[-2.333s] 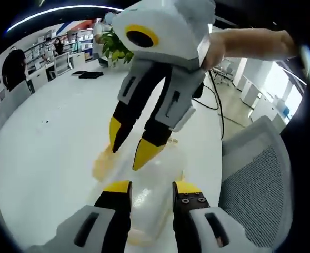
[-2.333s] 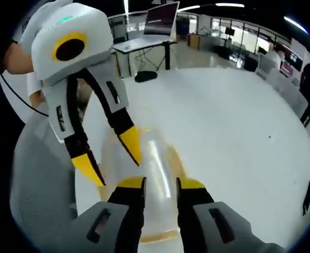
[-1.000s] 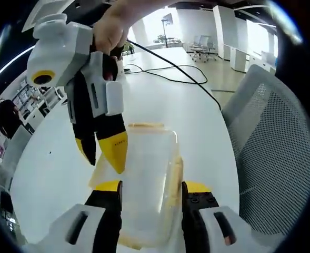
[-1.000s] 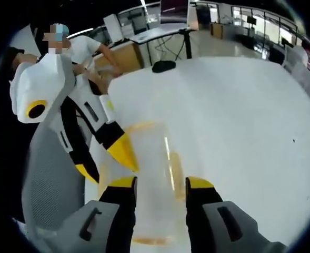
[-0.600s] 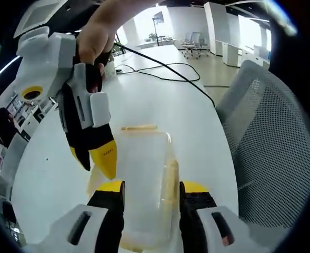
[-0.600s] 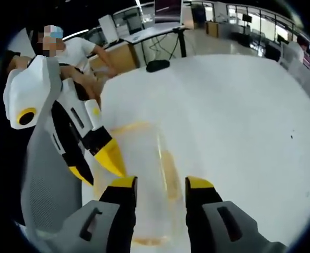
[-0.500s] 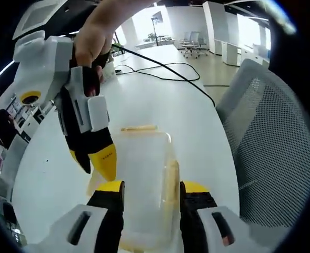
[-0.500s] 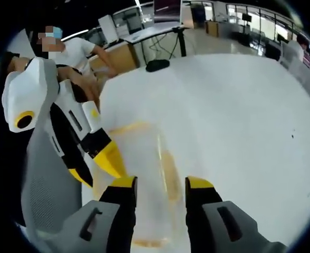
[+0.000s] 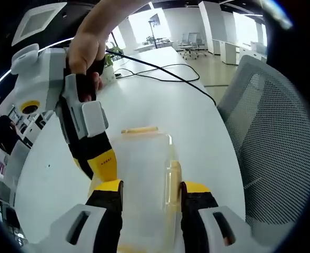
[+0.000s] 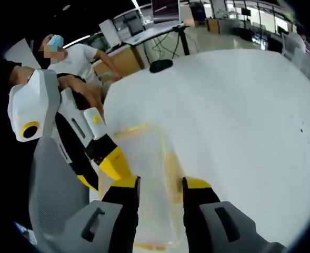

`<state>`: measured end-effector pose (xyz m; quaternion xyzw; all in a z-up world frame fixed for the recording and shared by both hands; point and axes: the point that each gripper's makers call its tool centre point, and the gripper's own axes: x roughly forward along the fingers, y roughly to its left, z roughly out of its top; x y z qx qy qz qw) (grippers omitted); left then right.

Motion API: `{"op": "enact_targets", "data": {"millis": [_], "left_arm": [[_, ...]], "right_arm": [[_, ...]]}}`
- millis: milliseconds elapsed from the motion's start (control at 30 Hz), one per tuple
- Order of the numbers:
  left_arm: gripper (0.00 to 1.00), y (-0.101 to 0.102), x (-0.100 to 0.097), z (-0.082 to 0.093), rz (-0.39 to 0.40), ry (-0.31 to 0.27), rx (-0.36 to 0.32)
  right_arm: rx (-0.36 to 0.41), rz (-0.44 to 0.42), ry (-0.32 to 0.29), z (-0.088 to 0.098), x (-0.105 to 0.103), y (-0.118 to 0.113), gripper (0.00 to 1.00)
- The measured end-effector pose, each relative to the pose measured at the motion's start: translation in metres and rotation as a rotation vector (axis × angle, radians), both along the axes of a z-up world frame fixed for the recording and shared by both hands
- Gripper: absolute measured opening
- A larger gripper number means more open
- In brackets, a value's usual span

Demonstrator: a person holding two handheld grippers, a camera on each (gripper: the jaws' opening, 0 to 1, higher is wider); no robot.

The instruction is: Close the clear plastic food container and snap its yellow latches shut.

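Clear plastic food container (image 9: 144,174), rectangular with rounded corners and a frosted look, lies flat on a smooth white table (image 9: 197,126). Yellow latches run along its edges: one long strip on a side (image 9: 170,182) and one at the far end (image 9: 139,129). In the left gripper view, the left gripper (image 9: 147,187) has its yellow-tipped black jaws parted, one on each long side of the container; whether they touch it is unclear. The right gripper (image 9: 99,166), held in a hand (image 9: 86,52), comes in alongside, its tip by the container's edge. In the right gripper view its own jaws (image 10: 157,183) likewise stand apart astride the container (image 10: 147,158). A grey mesh chair (image 9: 276,142) stands beside the table.
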<state>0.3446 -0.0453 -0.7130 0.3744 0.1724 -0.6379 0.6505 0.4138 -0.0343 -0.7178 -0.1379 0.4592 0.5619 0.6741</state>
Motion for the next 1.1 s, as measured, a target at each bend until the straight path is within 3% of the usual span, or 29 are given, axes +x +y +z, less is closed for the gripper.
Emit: {"op": "enact_targets", "data": {"millis": [433,800,833,867,1100], "left_arm": [[0.36,-0.002,0.001,-0.001,0.003,-0.008,0.010],[0.32,-0.002,0.002,-0.003,0.005,-0.035,0.020],[0.32,0.001,0.007,-0.005,0.011,-0.080,0.055],[0.32,-0.002,0.000,-0.008,0.018,-0.042,0.024],[0.32,0.001,0.002,-0.003,0.021,-0.037,0.008]], "right_arm": [[-0.001,-0.038,0.047,-0.002,-0.003,-0.001,0.28],[-0.002,-0.056,0.125,-0.006,-0.003,0.003,0.27],[0.014,-0.036,0.134,-0.008,-0.002,0.009,0.27],[0.014,-0.046,0.150,-0.009,-0.002,0.010,0.27],[0.033,-0.046,0.161,-0.006,-0.005,0.007,0.28]]}}
